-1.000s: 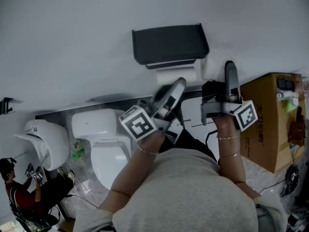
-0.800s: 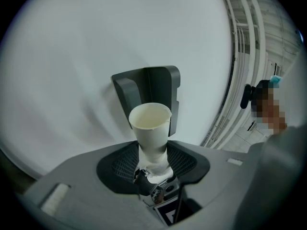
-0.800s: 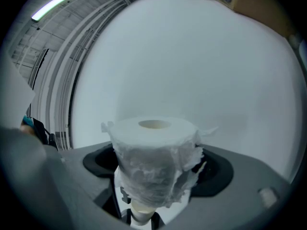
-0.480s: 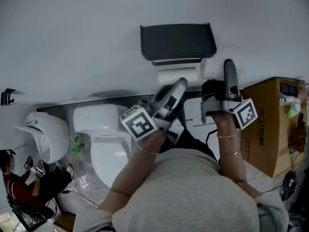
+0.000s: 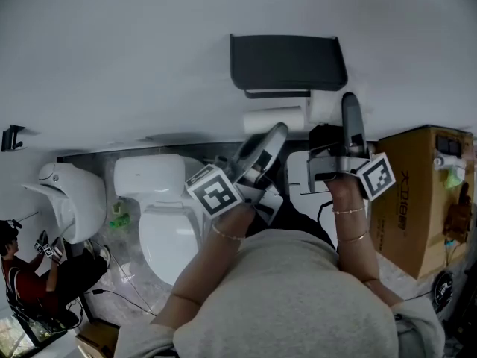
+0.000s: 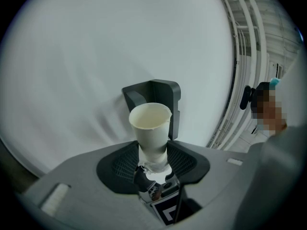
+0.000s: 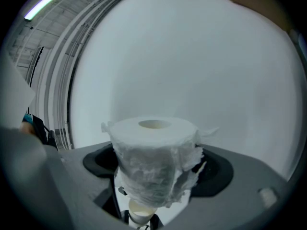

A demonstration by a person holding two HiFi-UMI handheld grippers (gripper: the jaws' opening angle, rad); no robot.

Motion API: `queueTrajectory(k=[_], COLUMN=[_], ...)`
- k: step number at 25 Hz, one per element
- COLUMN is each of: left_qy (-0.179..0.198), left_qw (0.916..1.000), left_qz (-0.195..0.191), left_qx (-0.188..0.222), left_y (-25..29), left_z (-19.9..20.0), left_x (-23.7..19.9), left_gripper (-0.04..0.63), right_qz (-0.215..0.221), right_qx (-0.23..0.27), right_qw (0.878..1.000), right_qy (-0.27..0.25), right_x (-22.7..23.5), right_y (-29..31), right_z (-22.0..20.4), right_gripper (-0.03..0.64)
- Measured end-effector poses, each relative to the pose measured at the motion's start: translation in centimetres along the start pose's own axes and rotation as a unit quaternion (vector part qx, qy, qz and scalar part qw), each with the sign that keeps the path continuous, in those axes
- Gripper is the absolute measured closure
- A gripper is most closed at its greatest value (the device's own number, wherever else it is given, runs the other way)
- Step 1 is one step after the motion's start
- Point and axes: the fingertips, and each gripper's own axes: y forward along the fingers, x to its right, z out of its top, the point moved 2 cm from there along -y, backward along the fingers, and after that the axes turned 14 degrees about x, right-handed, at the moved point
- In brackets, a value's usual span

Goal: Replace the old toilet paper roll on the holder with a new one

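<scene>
With left tool (image 6: 153, 163) clenched on bare tube (image 6: 150, 123) and right tool (image 7: 156, 176) grasping new roll (image 7: 153, 147), keep tube aside left and square roll's bore to holder (image 5: 287, 62) before sliding.

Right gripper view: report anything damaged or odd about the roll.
The toilet paper roll clamped in the right gripper looks rough: its outer wrap is torn and crumpled, with ragged flaps sticking out at both sides near the top. The top face and core hole look intact.

shirt (image 5: 291, 297): grey | wrists: thin bracelets (image 5: 227, 234) | left claw (image 5: 276, 130), right claw (image 5: 350, 103): grey, black-white marker cubes (image 5: 216, 190)
</scene>
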Motion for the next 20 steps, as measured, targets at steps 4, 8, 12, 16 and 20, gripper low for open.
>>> queueTrajectory(k=[4,8,12,16,20], left_qy=[-0.007,-0.010,-0.010,-0.009,-0.008], left_qw=[1.0000,0.9999,0.9999,0.9998,0.9998], left_qz=[0.003,0.006,0.011,0.011,0.017], left_qx=[0.003,0.002,0.007,0.012,0.010], left_y=[-1.1,-1.0,-1.7,-2.0,-2.6], left_z=[1.4,0.5,1.1,1.1,0.7], left_x=[-0.5,-0.5,-0.7,-0.6,-0.6], left_gripper=[0.407,0.407,0.407,0.408,0.408], right_qz=[-0.001,0.003,0.004,0.005,0.007], right_qx=[-0.007,-0.012,-0.015,-0.020,-0.025], right_qw=[1.000,1.000,1.000,0.999,0.999], right_qy=[0.006,0.010,0.022,0.025,0.026], right_x=[0.1,0.2,0.1,0.1,0.2], right_y=[0.2,0.3,0.1,0.1,0.0], right_z=[-2.6,-2.4,-3.5,-3.7,-3.8], right_gripper=[0.176,0.176,0.176,0.176,0.176])
